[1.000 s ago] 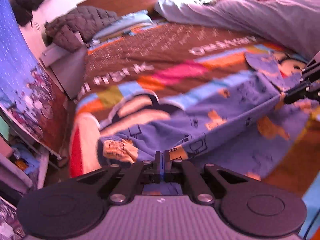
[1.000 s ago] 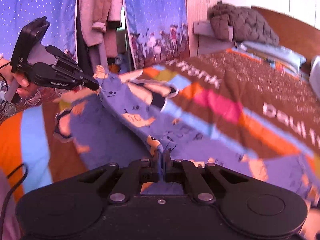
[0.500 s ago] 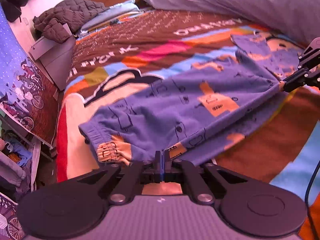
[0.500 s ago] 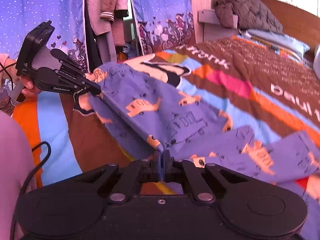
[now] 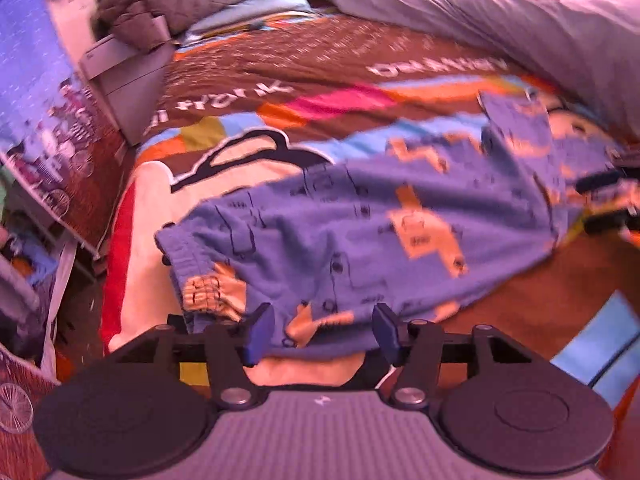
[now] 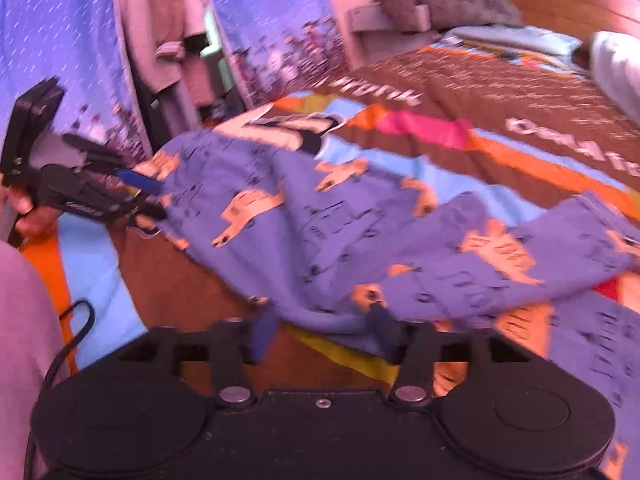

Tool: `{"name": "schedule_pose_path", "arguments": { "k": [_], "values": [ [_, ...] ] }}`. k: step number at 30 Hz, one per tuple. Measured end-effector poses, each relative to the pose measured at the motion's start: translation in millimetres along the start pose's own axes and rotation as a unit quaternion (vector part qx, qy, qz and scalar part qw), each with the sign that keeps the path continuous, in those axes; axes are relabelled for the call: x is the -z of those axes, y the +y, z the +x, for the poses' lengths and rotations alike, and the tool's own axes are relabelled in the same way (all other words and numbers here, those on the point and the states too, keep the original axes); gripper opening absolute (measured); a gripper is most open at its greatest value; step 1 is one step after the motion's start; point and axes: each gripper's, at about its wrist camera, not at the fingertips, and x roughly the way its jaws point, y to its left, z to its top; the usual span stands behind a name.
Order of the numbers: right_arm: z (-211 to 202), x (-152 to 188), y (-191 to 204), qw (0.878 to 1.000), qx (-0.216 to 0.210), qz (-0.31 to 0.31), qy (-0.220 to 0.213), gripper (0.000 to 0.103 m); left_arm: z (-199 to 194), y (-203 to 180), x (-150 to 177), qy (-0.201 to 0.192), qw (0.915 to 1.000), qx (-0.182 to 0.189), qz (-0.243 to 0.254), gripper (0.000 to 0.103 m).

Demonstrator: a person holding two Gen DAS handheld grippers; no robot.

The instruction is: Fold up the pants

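The blue pants [image 5: 360, 232] with orange truck prints lie spread flat across the bed. They also show in the right wrist view [image 6: 320, 216]. My left gripper [image 5: 323, 332] is open, its jaws spread at the cuff end, with the fabric edge lying between them. My right gripper [image 6: 322, 330] is open at the other end, with the pants edge between its spread jaws. The left gripper also shows at the left of the right wrist view [image 6: 148, 200], open. The right gripper shows at the right edge of the left wrist view [image 5: 612, 200].
A brown, striped bedspread [image 5: 280, 80] covers the bed. A grey duvet [image 5: 500, 20] is piled at the far right. A dark quilted jacket [image 5: 160, 0] lies on a grey nightstand [image 5: 128, 80]. Blue curtains [image 6: 60, 32] and hanging clothes [image 6: 160, 20] stand beside the bed.
Both grippers were shut on the pants, holding them stretched above the bed. Now both have opened and the pants lie flat on the bedspread.
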Motion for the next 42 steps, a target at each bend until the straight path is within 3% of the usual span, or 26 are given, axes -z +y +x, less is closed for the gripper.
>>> {"name": "schedule_pose_path", "arguments": {
  "k": [1,5,6,12,17,20,26,30,36,40,42],
  "values": [
    [-7,2,-3,1.000,0.010,0.007,-0.007,0.074,-4,-2,-5,-0.003,1.0000,0.001,-0.009,0.062],
    [-41,14,-22,0.996,0.062,0.053,-0.029,0.097,-15,-22,-31,-0.038,0.9982,0.007,-0.045,0.099],
    [-51,19,-26,0.994,0.079,0.066,-0.036,0.102,-15,-29,-38,-0.049,0.9975,0.010,-0.050,0.101],
    [-109,50,-59,0.976,0.154,0.140,-0.066,0.102,5,-92,-85,-0.061,0.9969,0.047,0.011,0.101],
    [-137,60,-80,0.963,0.195,0.161,-0.097,0.102,17,-139,-116,-0.064,0.9898,0.111,0.063,0.100],
    [-131,59,-87,0.954,0.215,0.182,-0.100,0.102,15,-154,-123,-0.070,0.9909,0.096,0.064,0.100],
    [-99,57,-85,0.947,0.201,0.240,-0.074,0.102,-20,-134,-120,-0.074,0.9956,0.051,0.030,0.100],
    [-94,32,-72,0.946,0.180,0.256,-0.081,0.102,-58,-107,-120,-0.089,0.9957,0.015,-0.020,0.103],
    [-80,-45,-57,0.962,0.138,0.231,-0.038,0.102,-75,-95,-119,-0.093,0.9919,0.021,-0.084,0.103],
    [-88,-98,-59,0.965,0.169,0.198,0.023,0.102,-75,-98,-110,-0.114,0.9885,0.053,-0.085,0.103],
    [-102,-116,-63,0.965,0.175,0.195,0.024,0.102,-73,-102,-105,-0.120,0.9877,0.059,-0.082,0.103]
  ]
}}
